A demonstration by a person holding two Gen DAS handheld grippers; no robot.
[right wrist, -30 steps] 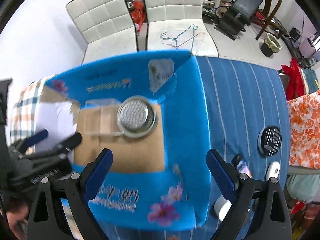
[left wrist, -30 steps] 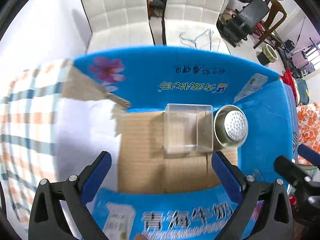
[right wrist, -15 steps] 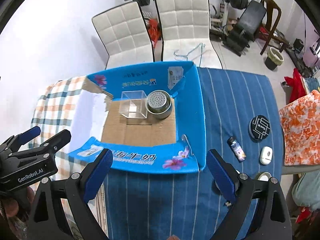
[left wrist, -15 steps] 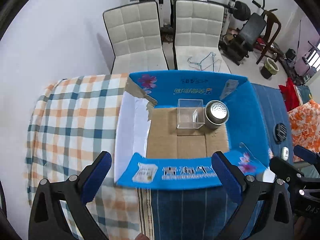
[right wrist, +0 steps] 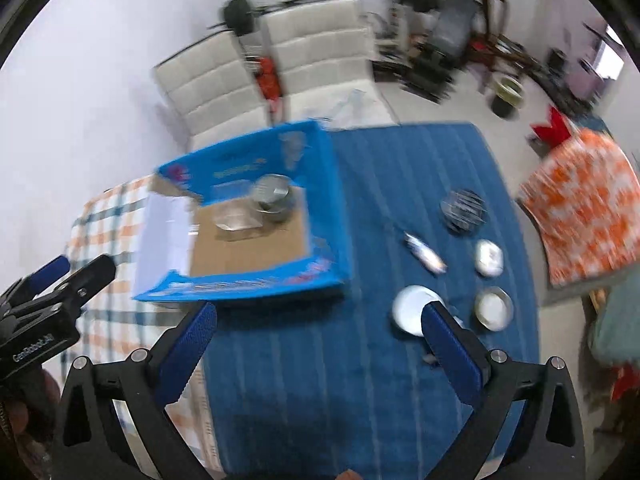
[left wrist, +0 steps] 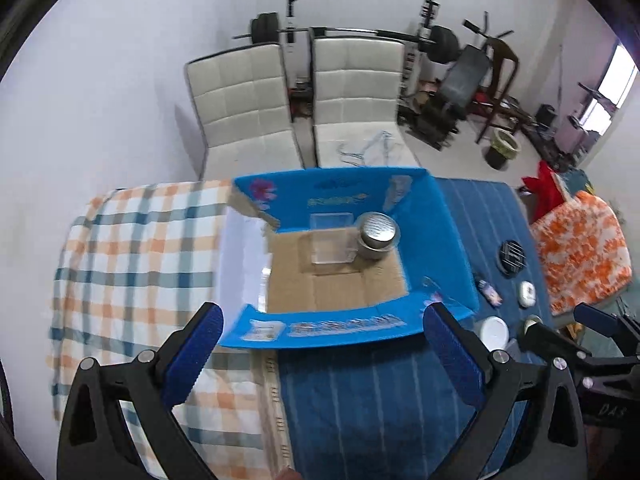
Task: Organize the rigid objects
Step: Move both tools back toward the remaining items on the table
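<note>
Fingers (left wrist: 192,354) wide — blue striped cloth (left wrist: 360,400), white chairs (left wrist: 244,96) beyond

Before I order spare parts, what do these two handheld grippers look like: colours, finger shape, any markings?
Both match: the left gripper and right gripper have black angular frames with triangular cut-outs and silver bolts. Their fingers are flat paddles faced with textured blue pads. White "GenRobot.AI" lettering marks the left one's body in the right wrist view. No cables or sleeves show.
</note>
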